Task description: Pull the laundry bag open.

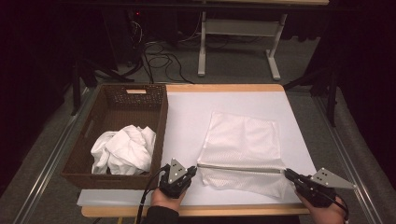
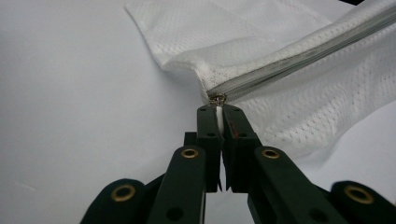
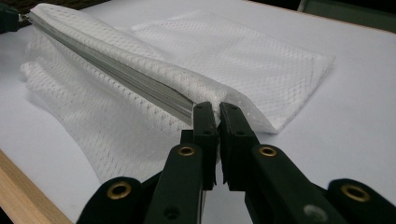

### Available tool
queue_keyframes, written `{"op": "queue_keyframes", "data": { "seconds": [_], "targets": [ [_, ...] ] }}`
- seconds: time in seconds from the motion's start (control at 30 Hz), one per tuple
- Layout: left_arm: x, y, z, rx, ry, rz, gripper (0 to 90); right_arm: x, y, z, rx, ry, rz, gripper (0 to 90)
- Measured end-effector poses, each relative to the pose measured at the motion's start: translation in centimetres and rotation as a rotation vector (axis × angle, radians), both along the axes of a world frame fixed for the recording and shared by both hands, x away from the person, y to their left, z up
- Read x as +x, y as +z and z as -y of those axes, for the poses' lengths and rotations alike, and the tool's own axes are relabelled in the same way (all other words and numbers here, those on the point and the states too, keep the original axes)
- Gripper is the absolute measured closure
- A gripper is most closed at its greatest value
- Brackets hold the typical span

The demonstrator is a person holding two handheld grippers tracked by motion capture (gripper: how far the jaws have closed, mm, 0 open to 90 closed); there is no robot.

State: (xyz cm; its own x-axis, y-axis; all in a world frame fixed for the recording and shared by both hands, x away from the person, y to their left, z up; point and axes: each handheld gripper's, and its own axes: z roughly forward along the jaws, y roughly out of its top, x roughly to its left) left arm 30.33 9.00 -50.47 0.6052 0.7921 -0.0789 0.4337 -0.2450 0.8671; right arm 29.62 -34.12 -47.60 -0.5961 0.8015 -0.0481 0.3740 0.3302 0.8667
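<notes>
I find the white mesh bag (image 1: 243, 147) lying on the table (image 1: 187, 121), zipper (image 1: 240, 169) closed; my left tongs (image 1: 195, 169) pinch its pull, my right tongs (image 1: 286, 172) pinch the far end.

A white mesh bag (image 1: 243, 140) with a grey zipper (image 1: 240, 168) lies on the white table (image 1: 187, 116) beside a brown wicker basket (image 1: 159, 135).
</notes>
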Motion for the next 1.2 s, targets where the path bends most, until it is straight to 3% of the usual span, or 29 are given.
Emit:
{"op": "queue_keyframes", "data": {
  "seconds": [0.13,0.23,0.3,0.37,0.4,0.47,0.57,0.6,0.63,0.67,0.8,0.87,0.93,1.1,1.17,1.2],
  "targets": [
    [0.7,-1.0,0.6,0.018,-0.004,-0.013,85.9,0.1,-0.7,0.0,-0.029,0.000,-0.040,86.3],
    [0.9,-1.2,0.7,0.026,-0.003,-0.020,85.7,0.0,-0.8,0.0,-0.027,0.004,-0.045,84.4],
    [0.9,-1.4,0.7,0.034,-0.002,-0.024,85.6,-0.1,-0.6,-0.2,-0.027,0.000,-0.029,75.9],
    [0.9,-1.4,0.7,0.030,0.002,-0.023,85.4,-0.1,-0.6,-0.1,-0.021,0.003,-0.020,73.9],
    [0.8,-1.3,0.6,0.018,0.007,-0.016,85.3,-0.3,-0.3,0.0,-0.001,-0.010,-0.010,67.8],
    [0.7,-1.2,0.5,0.009,0.008,-0.012,84.7,-0.2,0.0,0.3,0.024,-0.034,-0.006,65.9],
    [0.7,-1.1,0.4,0.002,0.019,-0.008,74.0,0.5,0.1,0.6,0.029,-0.066,0.001,62.5],
    [0.6,-1.0,0.3,-0.011,0.020,-0.006,71.6,1.8,0.1,0.7,0.008,-0.102,-0.015,60.8],
    [0.6,-1.0,0.3,-0.011,0.020,-0.006,69.5,1.8,0.1,0.7,0.008,-0.102,-0.015,60.8],
    [0.5,-0.8,0.2,-0.011,0.018,0.010,68.7,3.5,0.0,0.8,-0.001,-0.135,-0.040,59.6],
    [0.4,-0.6,0.1,-0.025,0.022,0.022,65.4,6.2,-0.4,0.3,-0.041,-0.165,-0.073,59.1],
    [0.4,-0.6,-0.2,-0.038,0.030,0.021,63.5,9.2,-1.3,-0.1,-0.072,-0.195,-0.131,57.2],
    [0.3,-0.5,-0.4,-0.045,0.029,0.023,62.6,10.8,-2.0,-0.5,-0.097,-0.214,-0.178,56.4],
    [0.3,-0.5,-0.4,-0.055,0.027,0.026,62.5,13.0,-3.0,-1.1,-0.130,-0.232,-0.222,55.5],
    [0.4,-0.5,-0.4,-0.054,0.020,0.025,62.4,13.6,-3.3,-1.5,-0.127,-0.213,-0.222,69.9],
    [0.4,-0.5,-0.3,-0.050,0.015,0.024,62.2,13.6,-3.3,-1.7,-0.132,-0.198,-0.217,84.3]
  ]
}}
